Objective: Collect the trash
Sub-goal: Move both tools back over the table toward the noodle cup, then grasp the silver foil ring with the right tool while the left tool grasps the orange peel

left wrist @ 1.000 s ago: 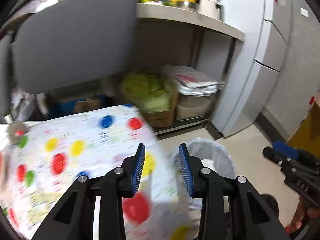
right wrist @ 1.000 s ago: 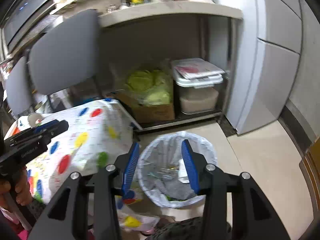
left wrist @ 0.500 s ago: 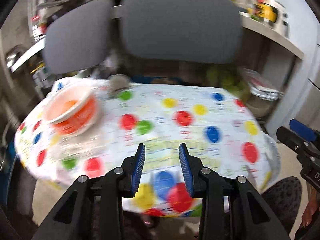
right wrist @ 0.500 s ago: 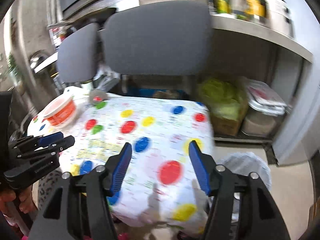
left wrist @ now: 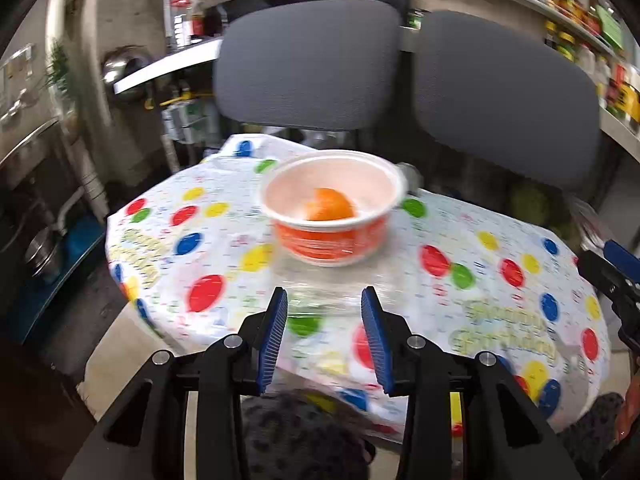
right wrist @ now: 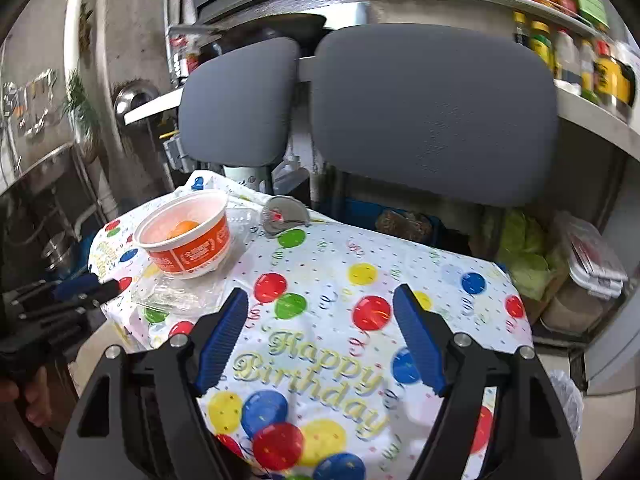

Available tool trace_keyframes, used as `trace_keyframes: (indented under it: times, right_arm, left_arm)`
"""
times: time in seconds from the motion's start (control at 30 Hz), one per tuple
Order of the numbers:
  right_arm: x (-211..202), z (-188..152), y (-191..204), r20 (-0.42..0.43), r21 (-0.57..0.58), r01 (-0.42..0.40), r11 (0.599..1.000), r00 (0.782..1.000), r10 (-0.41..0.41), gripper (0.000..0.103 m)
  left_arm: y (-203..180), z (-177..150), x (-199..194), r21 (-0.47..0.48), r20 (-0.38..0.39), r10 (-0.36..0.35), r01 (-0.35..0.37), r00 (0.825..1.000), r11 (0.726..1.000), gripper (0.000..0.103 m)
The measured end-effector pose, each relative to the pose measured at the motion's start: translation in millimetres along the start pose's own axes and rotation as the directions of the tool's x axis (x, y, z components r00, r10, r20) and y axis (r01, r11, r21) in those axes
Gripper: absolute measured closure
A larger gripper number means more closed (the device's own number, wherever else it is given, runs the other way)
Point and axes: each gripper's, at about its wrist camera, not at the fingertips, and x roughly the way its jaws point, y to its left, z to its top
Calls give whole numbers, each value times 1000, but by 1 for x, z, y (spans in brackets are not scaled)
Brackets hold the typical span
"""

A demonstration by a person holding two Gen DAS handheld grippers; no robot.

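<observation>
An orange and white paper bowl (left wrist: 332, 210) with an orange scrap inside stands on a table with a balloon-print cover (left wrist: 500, 292). Clear crumpled plastic (left wrist: 340, 288) lies in front of the bowl. My left gripper (left wrist: 324, 316) is open and empty, just short of the plastic. In the right wrist view the bowl (right wrist: 186, 236) is at the left, the plastic (right wrist: 176, 292) below it, and a round foil lid (right wrist: 285, 216) behind it. My right gripper (right wrist: 320, 324) is wide open and empty over the cover's middle (right wrist: 320, 352). The left gripper (right wrist: 86, 286) shows at the left edge.
Two grey chair backs (right wrist: 432, 116) stand behind the table. A bin with a white liner (right wrist: 568, 396) is at the lower right on the floor. Shelves with jars (right wrist: 580, 52) and storage boxes (right wrist: 592, 272) are at the right. Steel counters (left wrist: 32, 148) are at the left.
Both grippers have swung left from the bin to the table. The bowl and plastic now sit in front of the left gripper. The right gripper's jaws have opened wider.
</observation>
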Motion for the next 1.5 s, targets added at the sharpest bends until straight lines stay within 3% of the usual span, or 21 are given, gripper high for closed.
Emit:
trace_keyframes:
  times: [0.27, 0.67, 0.87, 1.17, 1.5]
  right_arm:
    - [19, 4, 22, -21, -16, -43, 999, 999, 42, 29]
    - [22, 14, 30, -27, -71, -66, 995, 998, 64, 32]
    - [56, 27, 36, -41, -112, -76, 991, 997, 72, 44]
    - [138, 58, 39, -96, -108, -101, 989, 991, 90, 48]
    - [222, 82, 52, -187, -99, -117, 988, 978, 97, 64]
  left_arm:
    - [27, 3, 4, -41, -5, 40, -40, 999, 998, 62]
    - [23, 12, 6, -46, -5, 8, -8, 1000, 999, 56]
    - [36, 25, 18, -75, 14, 32, -31, 999, 997, 56]
    - [43, 58, 48, -88, 41, 49, -45, 998, 995, 56]
    - [53, 79, 73, -90, 50, 54, -49, 997, 995, 56]
